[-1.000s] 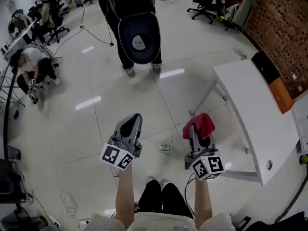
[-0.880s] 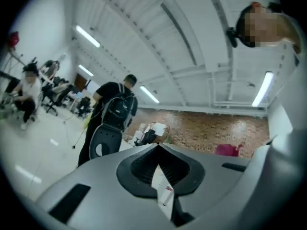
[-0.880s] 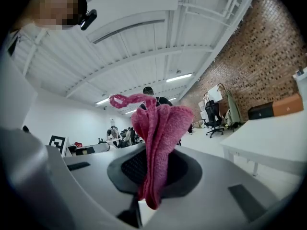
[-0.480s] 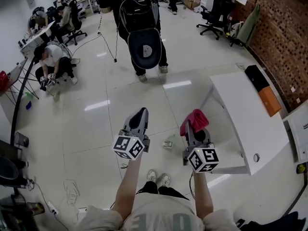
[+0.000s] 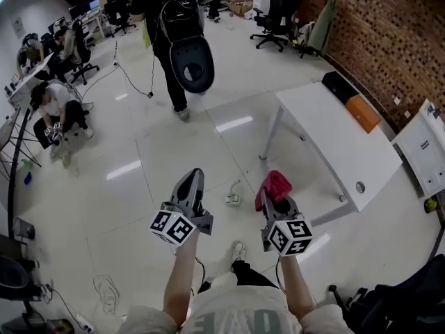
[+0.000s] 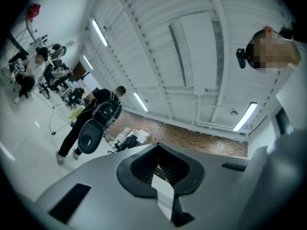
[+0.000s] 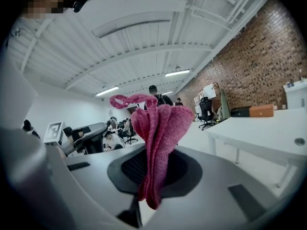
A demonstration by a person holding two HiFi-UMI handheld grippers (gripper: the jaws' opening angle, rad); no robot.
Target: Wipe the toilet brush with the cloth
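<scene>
The glossy floor point(image 5: 174, 152) lies open ahead of the left gripper point(image 5: 195, 175). Only a small object point(image 5: 233, 199) lies on it, between the two grippers. The right gripper point(image 5: 278, 202), with a red cloth point(image 5: 273, 185) bunched out past its tips, has the white bench point(image 5: 334, 145) near on its right. That bench's legs close off the low space there, and a black box point(image 5: 341, 85) and an orange box point(image 5: 363, 112) sit along its far edge. Farther ahead a person point(image 5: 170, 26) carrying a dark seat blocks the middle, beside a trailing cable point(image 5: 132, 82). A crouching person point(image 5: 52, 110) closes the left, and a brick wall point(image 5: 389, 40) the right.
</scene>
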